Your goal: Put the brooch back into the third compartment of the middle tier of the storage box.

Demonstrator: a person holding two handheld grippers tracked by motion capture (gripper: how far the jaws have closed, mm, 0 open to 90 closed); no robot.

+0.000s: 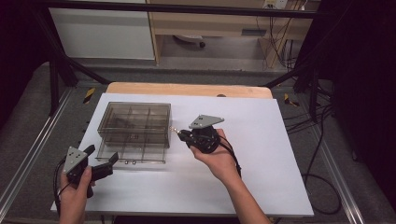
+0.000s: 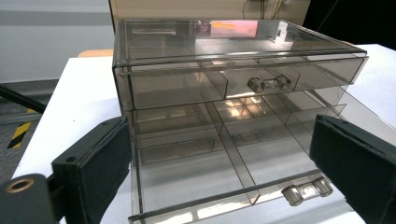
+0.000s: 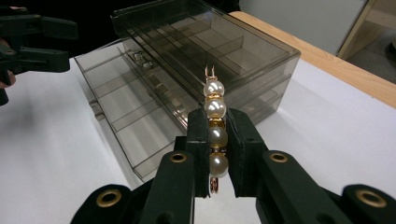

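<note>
Right hand-held gripper (image 3: 217,140) is pinching a pearl hair clip (image 3: 214,126) by its slick beads, so it could twist or slip before reaching the open drawer (image 1: 133,151). Left hand-held gripper (image 1: 103,164) sits open just beside the organizer (image 1: 135,122), so nothing's bracing it if bumped.

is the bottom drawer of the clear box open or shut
Open. In the left gripper view the bottom drawer is pulled well out of the smoky clear organizer box, its empty compartments exposed, while the top drawer sits flush.
</note>
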